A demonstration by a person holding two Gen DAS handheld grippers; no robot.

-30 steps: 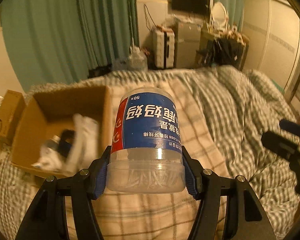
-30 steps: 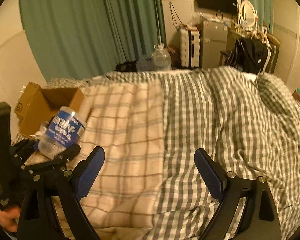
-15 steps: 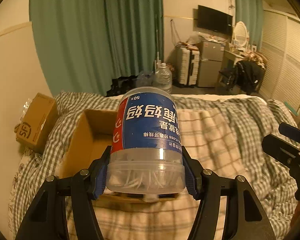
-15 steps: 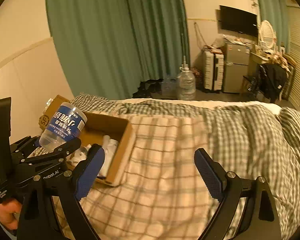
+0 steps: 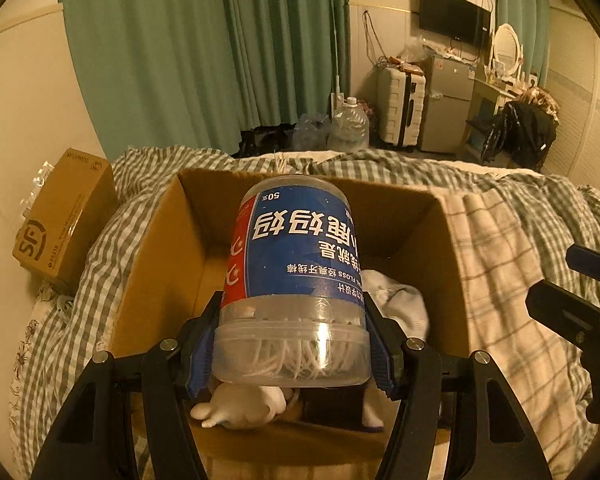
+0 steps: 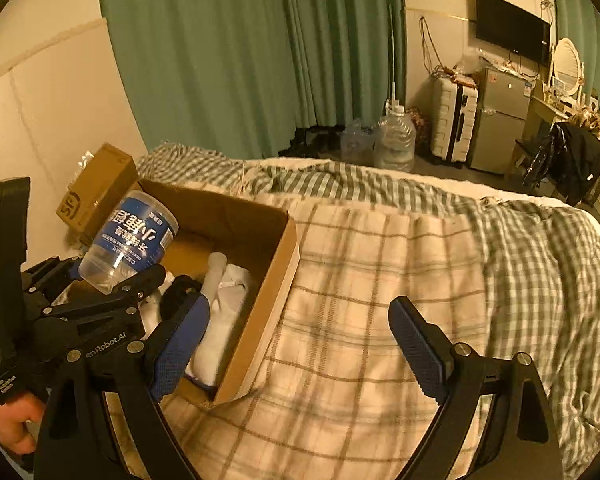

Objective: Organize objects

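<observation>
One second on: left gripper (image 5: 292, 360) now over open cardboard box (image 5: 160, 248), clamped on upside-down floss jar (image 5: 296, 280); drop-in seems next. At 3 o'clock, right gripper (image 6: 300, 344) spread wide, holding nothing.

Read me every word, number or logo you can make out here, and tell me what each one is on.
"50": floss pick jar, label upside down.
"L FLOSS": same label, partly cut off; the large Chinese characters are legible as print, the small lines too fine.
"SF": closed cardboard box.
"enRobot.AI": left claw body, first letters hidden.
White sticker on that handle: too small.
Open cardboard box: no text.
</observation>
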